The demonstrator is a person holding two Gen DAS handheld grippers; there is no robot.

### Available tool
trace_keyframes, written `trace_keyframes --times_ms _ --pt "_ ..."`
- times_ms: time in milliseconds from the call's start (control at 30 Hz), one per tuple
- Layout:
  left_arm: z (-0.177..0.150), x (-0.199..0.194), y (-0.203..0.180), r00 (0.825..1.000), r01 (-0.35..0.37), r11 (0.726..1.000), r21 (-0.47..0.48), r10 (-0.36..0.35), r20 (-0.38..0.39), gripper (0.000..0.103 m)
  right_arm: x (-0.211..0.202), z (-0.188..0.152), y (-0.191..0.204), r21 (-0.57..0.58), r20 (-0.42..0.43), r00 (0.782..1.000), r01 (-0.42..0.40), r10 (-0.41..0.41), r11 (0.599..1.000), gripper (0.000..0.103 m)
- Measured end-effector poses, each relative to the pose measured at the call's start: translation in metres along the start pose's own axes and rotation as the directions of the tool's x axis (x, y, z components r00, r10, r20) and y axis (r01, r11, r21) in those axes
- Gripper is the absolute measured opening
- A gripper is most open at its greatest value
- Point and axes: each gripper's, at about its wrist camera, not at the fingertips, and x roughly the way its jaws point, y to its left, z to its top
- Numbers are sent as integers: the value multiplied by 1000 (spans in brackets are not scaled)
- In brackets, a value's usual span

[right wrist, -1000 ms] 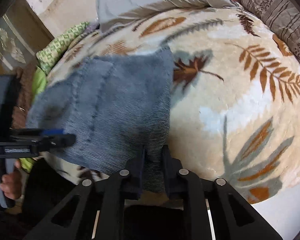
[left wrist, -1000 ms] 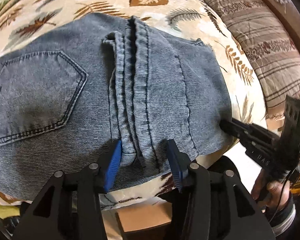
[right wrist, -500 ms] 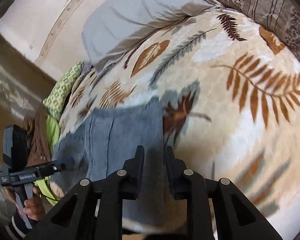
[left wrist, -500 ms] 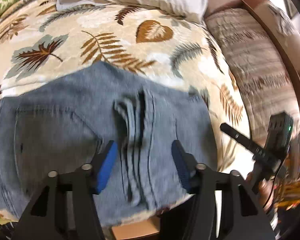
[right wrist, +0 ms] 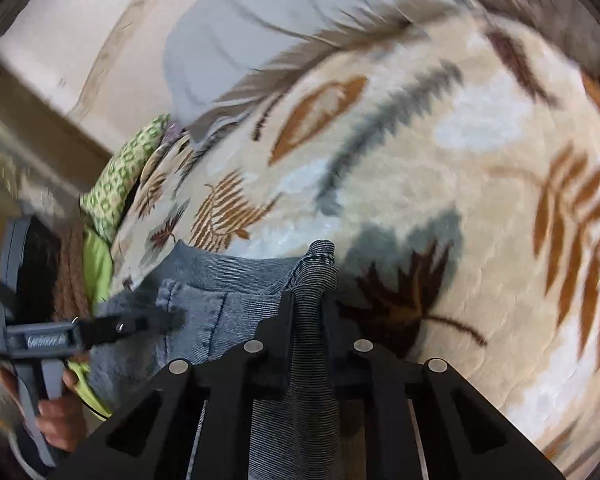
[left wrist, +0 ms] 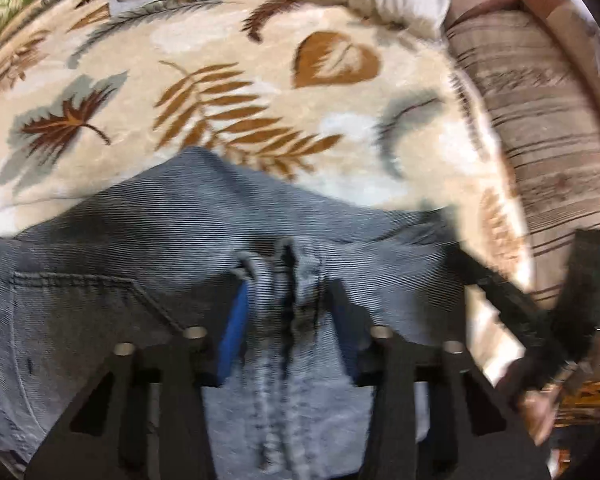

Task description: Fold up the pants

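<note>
Denim jeans (left wrist: 148, 264) lie on the leaf-print blanket (left wrist: 228, 92); left gripper (left wrist: 288, 316) pinches bunched seams, right gripper (right wrist: 306, 316) clamps the edge. Both should lift level, keeping the fold square.

Motion blur softens both views. In the left wrist view the jeans (left wrist: 148, 248) run off the left and bottom edges, so their full outline cannot be traced, and the bunched seam hides the inner faces of the left gripper (left wrist: 288, 316), whose 2 fingers stand either side of it. The right gripper (left wrist: 456, 256) at the right is smeared; whether its tips grip the denim cannot be told there. The hand (left wrist: 534, 408) under it is a blur. The striped cushion (left wrist: 540, 128) is cut by the right edge. In the right wrist view the pillow (right wrist: 284, 28) runs past the top, and the green cloth (right wrist: 120, 176) is partly hidden.
</note>
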Motion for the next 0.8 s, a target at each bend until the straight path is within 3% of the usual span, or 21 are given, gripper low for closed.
trace_keyframes --times_ms 67,167,267,333,467,600,700,800 --pt "-5 20 5 999 -16 1000 -14 16 -41 32 10 -2 -1 -28 -31 998 51 -51 998 12" --pt "-9 20 1 999 -44 999 22 44 6 33 23 -8 -8 -34 -55 994 90 -92 995 15" --pt "-10 11 1 999 -52 998 38 52 15 33 20 -7 -11 12 -52 995 84 -83 996 17" --pt "-13 4 1 999 -50 998 42 49 19 33 7 -8 -9 18 -36 995 96 -95 995 24" --pt "-30 -15 -4 998 -42 996 85 38 49 33 -25 -19 1 7 15 998 59 -59 998 24" --pt "-57 -27 -18 998 3 987 162 -14 69 47 -42 -46 17 -18 3 1000 27 -27 999 24" --pt "-75 -20 -31 995 -48 968 246 26 92 52 -40 -65 22 -36 -22 999 43 -44 998 23" --pt "-85 4 -35 996 -82 956 282 70 52 57 -30 -79 15 -7 -53 997 64 -64 998 21"
